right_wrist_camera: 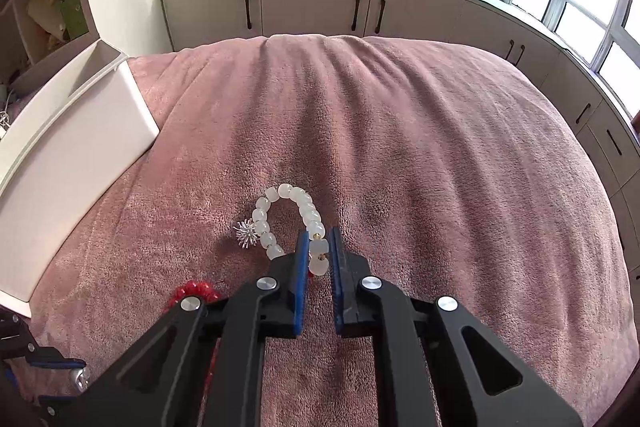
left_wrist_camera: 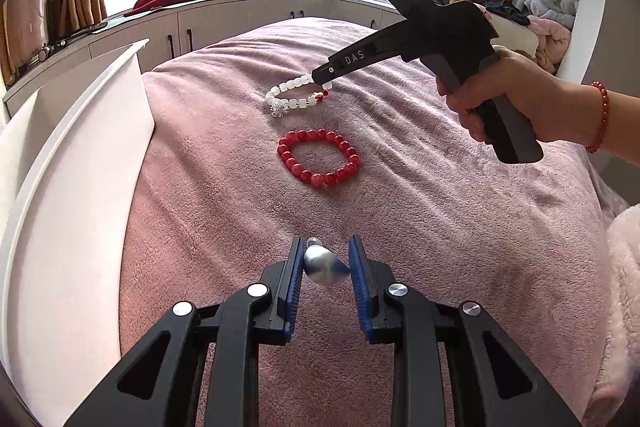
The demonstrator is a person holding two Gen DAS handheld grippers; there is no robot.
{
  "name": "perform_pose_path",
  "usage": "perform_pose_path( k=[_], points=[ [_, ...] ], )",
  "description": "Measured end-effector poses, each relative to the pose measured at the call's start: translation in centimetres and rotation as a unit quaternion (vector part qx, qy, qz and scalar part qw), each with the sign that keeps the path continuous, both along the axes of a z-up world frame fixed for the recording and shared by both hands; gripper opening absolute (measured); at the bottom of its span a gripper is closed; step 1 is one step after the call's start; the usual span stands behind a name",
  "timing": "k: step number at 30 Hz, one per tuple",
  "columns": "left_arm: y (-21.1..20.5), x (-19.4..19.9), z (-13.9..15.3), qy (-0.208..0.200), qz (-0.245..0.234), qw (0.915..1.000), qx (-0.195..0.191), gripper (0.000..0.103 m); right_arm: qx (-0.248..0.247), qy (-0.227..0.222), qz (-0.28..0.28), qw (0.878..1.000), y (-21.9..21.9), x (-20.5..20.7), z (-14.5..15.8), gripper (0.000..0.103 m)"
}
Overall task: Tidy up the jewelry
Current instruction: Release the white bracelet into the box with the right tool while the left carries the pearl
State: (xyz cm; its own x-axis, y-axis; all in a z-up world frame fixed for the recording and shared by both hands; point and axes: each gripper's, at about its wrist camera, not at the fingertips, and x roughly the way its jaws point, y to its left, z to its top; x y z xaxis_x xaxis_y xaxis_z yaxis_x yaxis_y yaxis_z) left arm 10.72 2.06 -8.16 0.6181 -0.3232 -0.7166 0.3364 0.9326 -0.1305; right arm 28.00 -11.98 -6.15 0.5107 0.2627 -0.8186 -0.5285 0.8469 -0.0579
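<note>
My left gripper (left_wrist_camera: 326, 263) is shut on a shiny silver bangle (left_wrist_camera: 324, 264), held just above the pink blanket. A red bead bracelet (left_wrist_camera: 319, 157) lies flat ahead of it. Beyond that lies a white bead bracelet (left_wrist_camera: 294, 98) with a spiky silver charm. My right gripper (left_wrist_camera: 320, 79) reaches down to its far end. In the right wrist view my right gripper (right_wrist_camera: 320, 251) has its blue pads on either side of the white bracelet's (right_wrist_camera: 288, 211) near beads, closed on them. The red bracelet (right_wrist_camera: 196, 291) shows at lower left, partly hidden by the gripper.
A white open box (left_wrist_camera: 80, 155) stands at the left edge of the bed, also in the right wrist view (right_wrist_camera: 80, 131). Pink blanket (left_wrist_camera: 440, 207) covers the bed. White cabinets (right_wrist_camera: 320, 7) and windows lie beyond; a clothes pile (left_wrist_camera: 548, 15) sits far right.
</note>
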Motion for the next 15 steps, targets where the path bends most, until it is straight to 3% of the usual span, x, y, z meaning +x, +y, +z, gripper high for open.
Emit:
perform_pose_path(
  k=[6, 12, 15],
  points=[
    [1.2, -1.3, 2.6, -0.028, 0.01, 0.9995, -0.012, 0.028, 0.029, -0.003, -0.011, 1.0, 0.0, -1.1, 2.8, 0.011],
    [3.9, -2.1, 4.9, -0.019, 0.056, 0.9973, -0.045, 0.027, 0.052, -0.01, -0.007, 0.999, 1.1, -1.8, 6.1, 0.011],
    [5.0, -2.5, 6.5, -0.036, 0.067, 0.9954, -0.058, 0.027, 0.06, -0.017, 0.003, 0.998, 2.3, -2.2, 7.8, 0.011]
  ],
)
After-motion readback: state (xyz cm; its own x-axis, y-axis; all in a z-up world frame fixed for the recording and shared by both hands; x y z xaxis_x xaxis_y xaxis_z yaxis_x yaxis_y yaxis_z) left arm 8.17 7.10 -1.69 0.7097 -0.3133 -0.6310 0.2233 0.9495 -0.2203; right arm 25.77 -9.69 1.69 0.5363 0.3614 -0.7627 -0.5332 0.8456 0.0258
